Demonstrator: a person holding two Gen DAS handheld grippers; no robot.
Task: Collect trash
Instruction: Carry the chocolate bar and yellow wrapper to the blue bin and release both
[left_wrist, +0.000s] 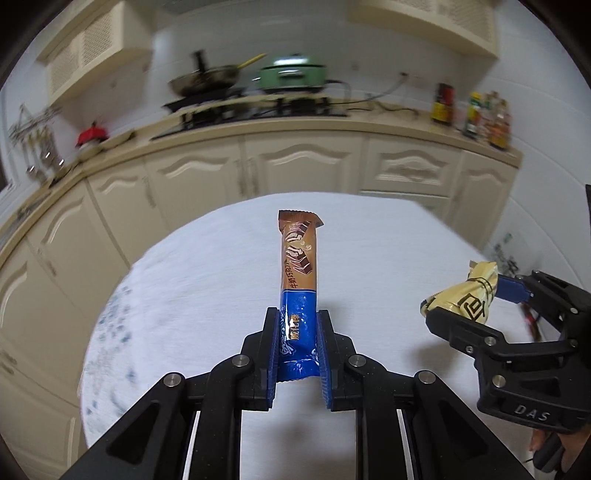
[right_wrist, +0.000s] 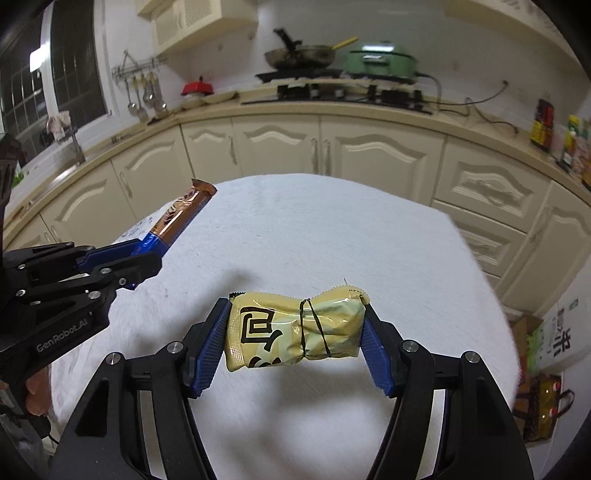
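Observation:
My left gripper (left_wrist: 297, 334) is shut on the blue end of a long brown and blue wafer wrapper (left_wrist: 298, 266), which sticks out forward above the white table (left_wrist: 207, 280). My right gripper (right_wrist: 295, 328) is shut on a crumpled pale yellow snack packet (right_wrist: 291, 326), gripped across its two ends. In the left wrist view the right gripper (left_wrist: 476, 295) appears at the right with the yellow packet (left_wrist: 461, 295). The right wrist view has the left gripper (right_wrist: 147, 254) at the left, holding the wafer wrapper (right_wrist: 181, 218). Both wrappers hang clear of the tabletop.
Cream kitchen cabinets (right_wrist: 332, 147) curve behind the table, with a wok (right_wrist: 299, 55) and a green pot (right_wrist: 380, 61) on the stove. Bottles (left_wrist: 472, 110) stand at the counter's right end. Bags and boxes (right_wrist: 543, 369) sit on the floor to the right of the table.

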